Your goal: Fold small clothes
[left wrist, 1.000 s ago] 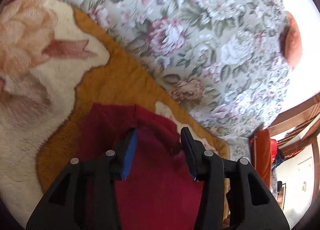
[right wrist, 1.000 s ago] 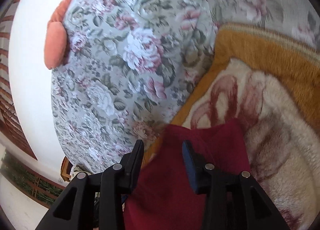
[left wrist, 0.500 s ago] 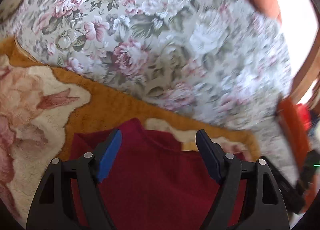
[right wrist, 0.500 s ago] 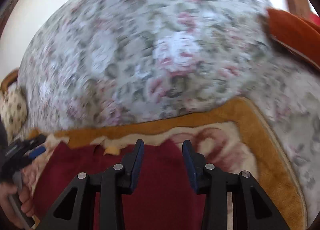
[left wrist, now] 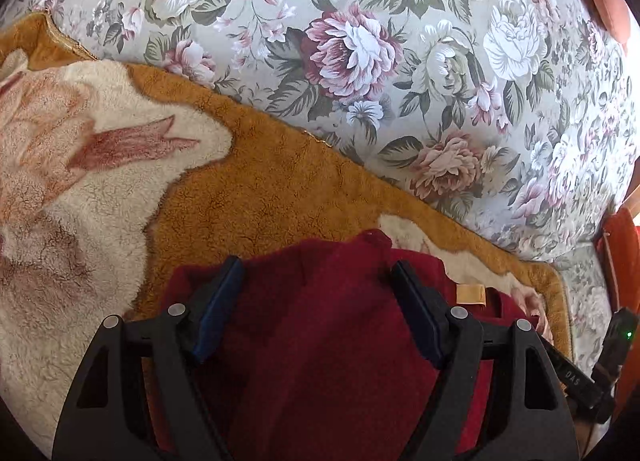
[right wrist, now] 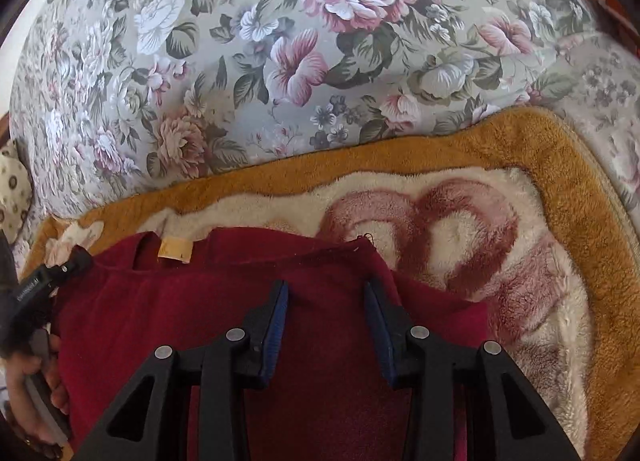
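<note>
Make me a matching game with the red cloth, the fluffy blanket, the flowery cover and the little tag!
Things:
1. dark red fleece garment
2. plush blanket with an orange-brown border
3. grey fabric cover printed with pink and white flowers
4. small tan fabric tag

Places:
A. at the red garment's far edge
B. lying on the blanket, under both tongs
C. spread beneath the red garment
D. behind the blanket, filling the top of both views

Pairs: 1-B, 2-C, 3-D, 4-A
</note>
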Demonstrator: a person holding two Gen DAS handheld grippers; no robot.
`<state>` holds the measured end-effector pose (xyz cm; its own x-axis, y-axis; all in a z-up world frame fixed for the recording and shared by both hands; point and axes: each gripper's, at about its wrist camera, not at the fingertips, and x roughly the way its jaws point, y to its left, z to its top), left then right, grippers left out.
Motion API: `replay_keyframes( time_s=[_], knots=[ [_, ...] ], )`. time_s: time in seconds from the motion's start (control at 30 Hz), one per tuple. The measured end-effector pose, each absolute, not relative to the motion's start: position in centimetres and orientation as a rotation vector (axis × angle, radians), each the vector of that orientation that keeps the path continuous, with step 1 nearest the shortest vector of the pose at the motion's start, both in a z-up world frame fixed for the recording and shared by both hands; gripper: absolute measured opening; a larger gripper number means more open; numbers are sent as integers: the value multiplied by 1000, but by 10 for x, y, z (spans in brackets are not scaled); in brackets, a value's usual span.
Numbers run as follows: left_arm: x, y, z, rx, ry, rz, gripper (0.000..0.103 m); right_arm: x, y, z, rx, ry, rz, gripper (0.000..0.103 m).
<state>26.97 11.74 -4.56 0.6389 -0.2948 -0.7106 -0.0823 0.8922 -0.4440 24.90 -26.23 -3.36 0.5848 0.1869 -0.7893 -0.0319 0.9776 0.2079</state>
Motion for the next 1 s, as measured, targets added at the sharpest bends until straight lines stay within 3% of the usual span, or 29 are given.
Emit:
replay_keyframes(
  time_s=[0.2,0.43,0.57,0.63,0.77,0.87,1.0],
  knots=[
    [273,118,-46,-479,882,-122,77,249,-264,-34,178,938,122,39],
    [270,103,-30,-378,868,-101,76,250,-261,-34,187,921,137,47],
    [235,81,20,-181,617,-165,77,250,-256,-34,157,919,128,49],
    [226,69,31,-145,579,-272,77,250,-256,-34,159,920,132,50],
    [239,42,17,-8,665,-398,77,251,-257,-35,169,918,143,52],
    [265,50,-6,-73,816,-411,72,251,-257,-34,172,917,146,53],
    [277,65,-20,-181,868,-356,72,251,-256,-34,163,919,143,54]
  ],
)
